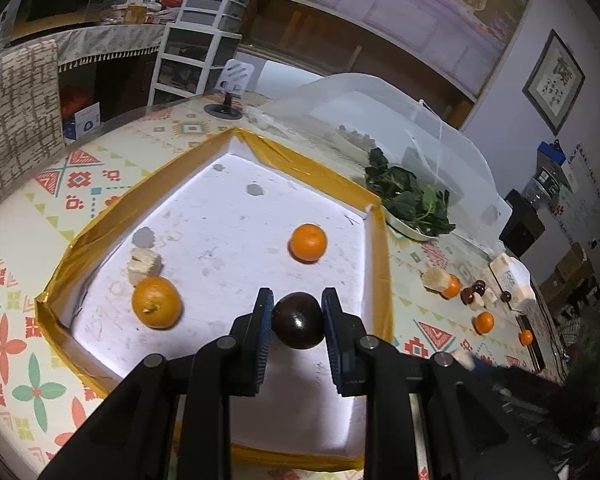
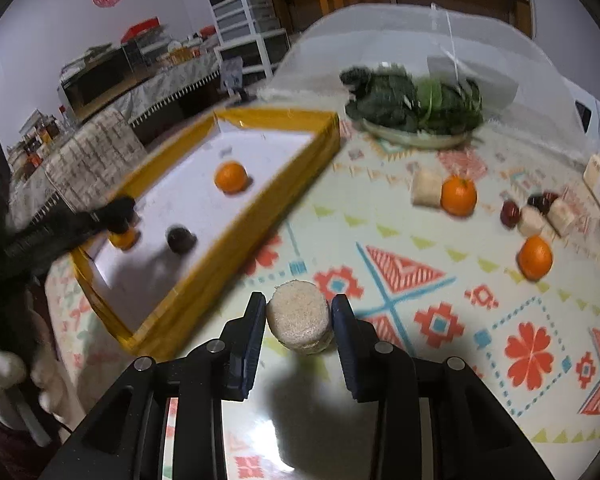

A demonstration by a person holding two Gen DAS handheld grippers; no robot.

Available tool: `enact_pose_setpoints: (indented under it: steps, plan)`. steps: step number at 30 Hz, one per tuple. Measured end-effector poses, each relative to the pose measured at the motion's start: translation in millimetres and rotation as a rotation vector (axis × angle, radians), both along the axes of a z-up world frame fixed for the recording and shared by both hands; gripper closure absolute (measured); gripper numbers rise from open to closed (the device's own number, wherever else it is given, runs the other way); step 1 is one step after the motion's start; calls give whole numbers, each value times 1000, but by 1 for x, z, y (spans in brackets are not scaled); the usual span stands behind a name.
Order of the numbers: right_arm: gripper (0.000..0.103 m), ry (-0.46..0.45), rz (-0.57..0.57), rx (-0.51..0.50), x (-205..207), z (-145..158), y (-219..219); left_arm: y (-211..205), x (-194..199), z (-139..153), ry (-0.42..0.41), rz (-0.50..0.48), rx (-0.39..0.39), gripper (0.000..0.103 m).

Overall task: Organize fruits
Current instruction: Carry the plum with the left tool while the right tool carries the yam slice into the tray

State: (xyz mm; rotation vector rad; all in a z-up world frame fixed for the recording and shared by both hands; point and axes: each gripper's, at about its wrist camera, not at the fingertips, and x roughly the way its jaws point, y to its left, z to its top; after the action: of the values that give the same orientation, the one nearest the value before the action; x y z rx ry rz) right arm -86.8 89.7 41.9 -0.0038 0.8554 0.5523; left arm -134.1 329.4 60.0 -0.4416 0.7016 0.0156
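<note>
While the left gripper pinches a round dark plum over the yellow-rimmed tray, the right gripper clasps a pale stubby cylinder, its flat end facing up, above the patterned tablecloth. Two oranges lie in the tray. The right view is blurred.
</note>
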Motion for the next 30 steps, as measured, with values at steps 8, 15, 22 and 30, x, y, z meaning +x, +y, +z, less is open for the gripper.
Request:
enact_pose_setpoints:
  steps: [8, 15, 22, 30]
  plan:
    - [66, 0, 103, 71, 19, 25, 50, 10, 0, -7, 16, 25, 2, 79]
    - [66, 57, 152, 21, 57, 7, 108, 23, 1, -10, 36, 61, 11, 79]
    - [66, 80, 158, -16, 77, -12, 129, 37, 0, -8, 36, 82, -2, 74]
    - [65, 76, 142, 2, 81, -13, 129, 41, -2, 3, 20, 90, -12, 46]
